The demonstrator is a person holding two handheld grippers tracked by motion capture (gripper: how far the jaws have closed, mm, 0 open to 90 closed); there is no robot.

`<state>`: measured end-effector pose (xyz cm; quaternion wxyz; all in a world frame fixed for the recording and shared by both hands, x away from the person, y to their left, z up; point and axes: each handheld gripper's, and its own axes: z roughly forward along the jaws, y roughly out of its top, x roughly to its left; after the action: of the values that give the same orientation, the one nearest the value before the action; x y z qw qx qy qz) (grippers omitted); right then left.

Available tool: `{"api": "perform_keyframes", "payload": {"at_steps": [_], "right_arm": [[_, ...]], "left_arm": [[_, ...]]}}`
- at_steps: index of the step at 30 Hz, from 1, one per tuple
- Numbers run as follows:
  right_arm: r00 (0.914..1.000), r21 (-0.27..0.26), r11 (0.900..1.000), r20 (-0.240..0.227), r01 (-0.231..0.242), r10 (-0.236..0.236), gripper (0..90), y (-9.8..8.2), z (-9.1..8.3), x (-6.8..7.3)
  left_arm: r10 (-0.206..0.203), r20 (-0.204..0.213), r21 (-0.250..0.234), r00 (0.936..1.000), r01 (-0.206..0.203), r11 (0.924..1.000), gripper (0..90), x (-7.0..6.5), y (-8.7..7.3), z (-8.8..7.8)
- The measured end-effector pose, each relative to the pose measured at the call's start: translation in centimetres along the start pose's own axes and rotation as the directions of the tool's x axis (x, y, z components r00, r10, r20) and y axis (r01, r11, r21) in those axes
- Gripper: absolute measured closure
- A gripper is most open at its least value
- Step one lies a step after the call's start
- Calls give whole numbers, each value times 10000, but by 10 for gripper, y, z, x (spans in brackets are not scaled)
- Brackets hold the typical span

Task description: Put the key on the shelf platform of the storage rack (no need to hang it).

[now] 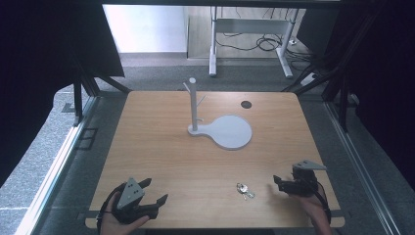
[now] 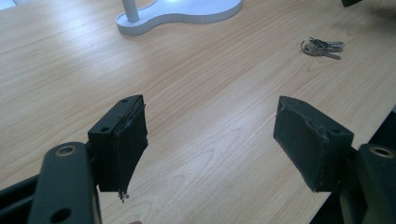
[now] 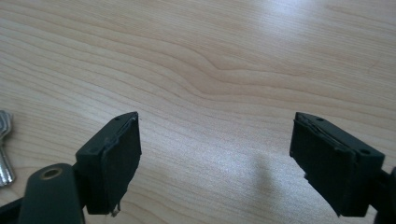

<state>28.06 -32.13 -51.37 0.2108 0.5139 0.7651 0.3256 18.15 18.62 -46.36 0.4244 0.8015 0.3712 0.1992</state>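
Closest to the lens are the right gripper [image 3: 215, 163] jaws, spread as wide as they go with nothing but bare wood between them. The keys [image 3: 3, 149] just poke in past its one jaw, so they're off to the side of it, not in the gap yet. From the high view the keys [image 1: 244, 190] lie flat on the table [image 1: 156, 147], just beside the right gripper [image 1: 278, 182] and well apart from the left gripper [image 1: 155, 192], which is also wide open and holding nothing.

My guess is both hands are parked at the near edge, ready to start, and the right one goes for the keys since it's nearer. The white stand [image 1: 193, 105] with pegs sits well ahead of both grippers, probably where keys get hung. Its round tray [image 1: 234, 133] part is empty.
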Motion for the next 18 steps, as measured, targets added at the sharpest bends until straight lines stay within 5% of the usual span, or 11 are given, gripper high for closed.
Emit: {"api": "perform_keyframes", "payload": {"at_steps": [18], "right_arm": [[9987,145,9990,-263,431,-428,233,7,0,-4]], "left_arm": [[-108,-18,131,9999,108,9999,254,9,-7,-2]]}}
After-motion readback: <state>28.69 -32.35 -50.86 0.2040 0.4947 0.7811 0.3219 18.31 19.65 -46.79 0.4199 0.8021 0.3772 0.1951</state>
